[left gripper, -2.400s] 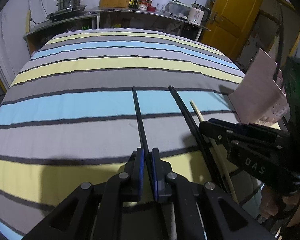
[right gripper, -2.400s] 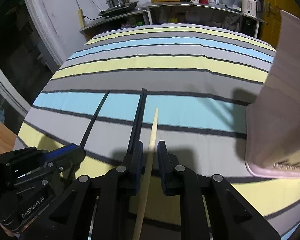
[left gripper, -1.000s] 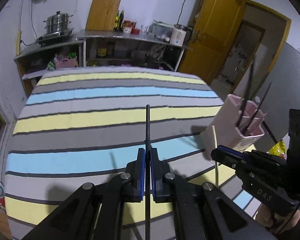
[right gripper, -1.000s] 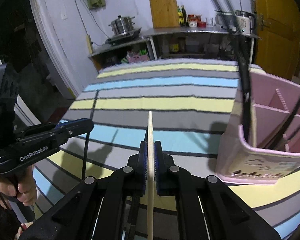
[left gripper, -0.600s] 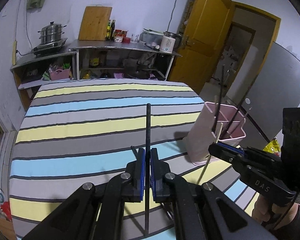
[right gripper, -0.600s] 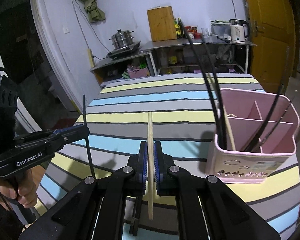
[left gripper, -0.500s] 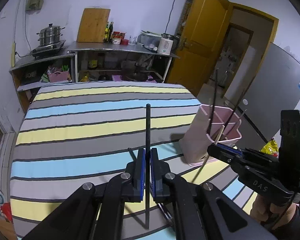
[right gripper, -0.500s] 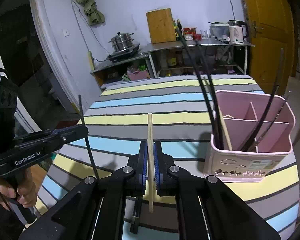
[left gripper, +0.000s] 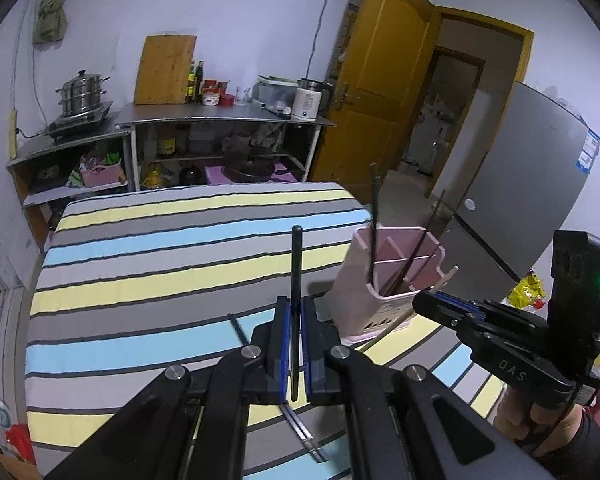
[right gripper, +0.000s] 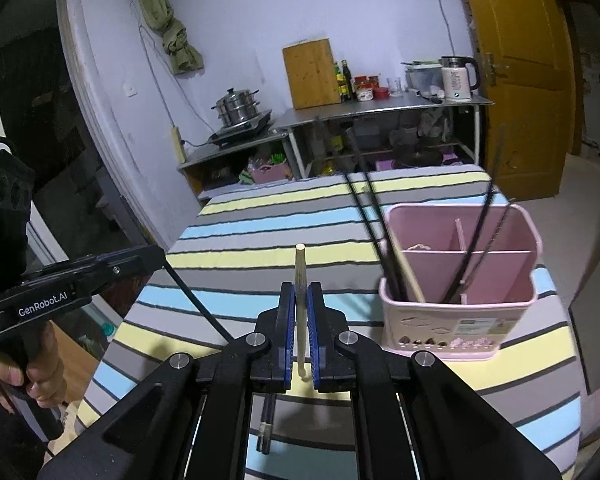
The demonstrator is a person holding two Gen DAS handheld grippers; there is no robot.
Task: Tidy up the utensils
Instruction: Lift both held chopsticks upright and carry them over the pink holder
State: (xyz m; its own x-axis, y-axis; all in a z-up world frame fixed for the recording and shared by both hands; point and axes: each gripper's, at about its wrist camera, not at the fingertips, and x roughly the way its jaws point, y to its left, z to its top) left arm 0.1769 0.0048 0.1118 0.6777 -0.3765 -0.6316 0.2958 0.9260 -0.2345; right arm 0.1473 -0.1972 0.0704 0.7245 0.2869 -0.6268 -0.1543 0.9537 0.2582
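Left gripper [left gripper: 295, 344]: jaws clamped on a thin black chopstick [left gripper: 297, 276], which sticks up past the blue pads and hangs a bit below them, held above the table with the blue, yellow and grey striped cloth [left gripper: 159, 264]. In the right wrist view the same gripper [right gripper: 155, 258] comes in from the left edge, a hand [right gripper: 39, 364] wrapped round its grip, the black stick slanting down from its tip.

Middle of the cloth: more black chopsticks [left gripper: 300, 428] lie flat under the left gripper (count unclear, they overlap).

Right gripper [right gripper: 301, 332]: jaws pinched on a pale wooden chopstick [right gripper: 300, 280], running nearly straight along the fingers. In the left wrist view it [left gripper: 424, 304] sits right of centre, the wooden stick angled across the holder's front.

Right side: pink plastic utensil holder with dividers [right gripper: 460, 320] stands upright on the cloth, just right of the right gripper. Several black chopsticks [right gripper: 476, 240] and one wooden one lean in its compartments.
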